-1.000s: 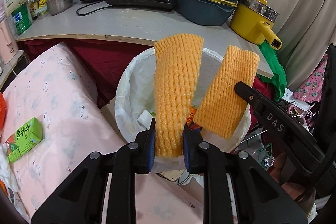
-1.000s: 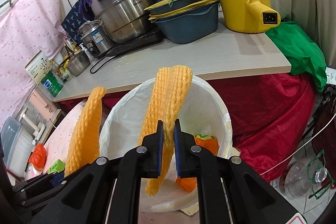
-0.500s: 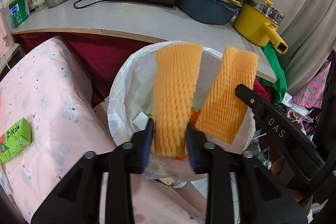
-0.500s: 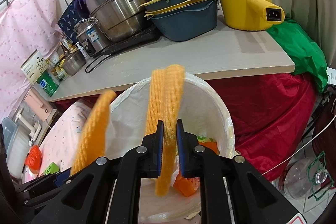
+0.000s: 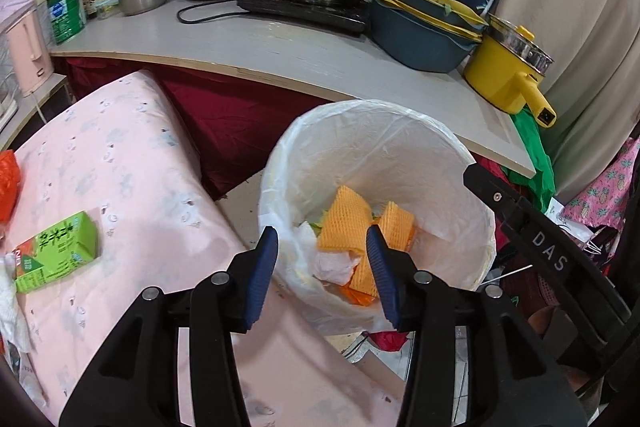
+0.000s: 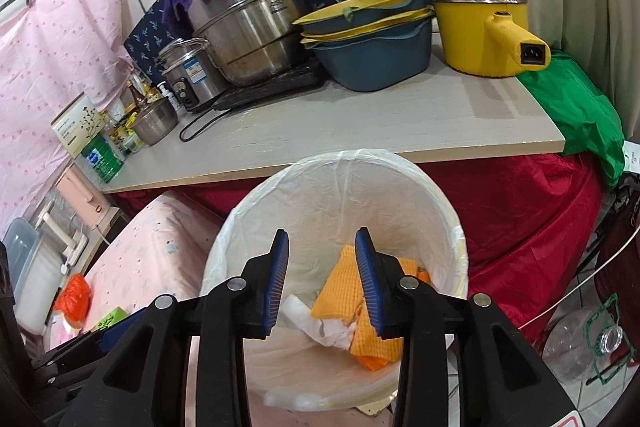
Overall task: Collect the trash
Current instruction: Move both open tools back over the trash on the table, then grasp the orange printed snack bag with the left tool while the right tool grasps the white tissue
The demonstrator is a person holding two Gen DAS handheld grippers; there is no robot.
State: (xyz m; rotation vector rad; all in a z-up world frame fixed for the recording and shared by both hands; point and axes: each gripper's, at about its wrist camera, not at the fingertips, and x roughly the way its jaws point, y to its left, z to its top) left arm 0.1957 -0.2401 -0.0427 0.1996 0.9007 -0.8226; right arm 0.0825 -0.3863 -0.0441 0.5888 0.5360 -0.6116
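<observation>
We hold the left gripper (image 5: 322,269) and the right gripper (image 6: 322,275) just above the near rim of the bin (image 5: 476,187), each with its jaws spread and nothing between them; both have just been opening. Down in the bin lie two orange foam nets (image 5: 346,221), resting on crumpled white paper beside other scraps, clear of the pads. So we judge this drop as done: those two pieces are in, and both grippers are free for the next pick.

What looks left sits to the left of the bin, on the pink cloth (image 5: 132,155): a green carton (image 5: 54,249), some white tissue (image 5: 10,301) at the cloth's near-left edge, and an orange bag (image 5: 8,179) further left. Whether all three count as trash we cannot tell, but the carton is the nearest likely candidate. To the right of the bin, on the floor, a clear bottle (image 6: 580,345) may also belong to the job.

For moving, the bin's liner stands open and wide, with free space above it. The pink cloth comes right up against the bin's left side, so a sweep left should stay above that edge. Behind the bin the counter (image 6: 360,123) overhangs, its front edge just past the far rim, so we have little room to push forward. The far side of the counter is crowded with pots (image 6: 248,27) and a yellow cooker (image 6: 480,27), well apart from our path
</observation>
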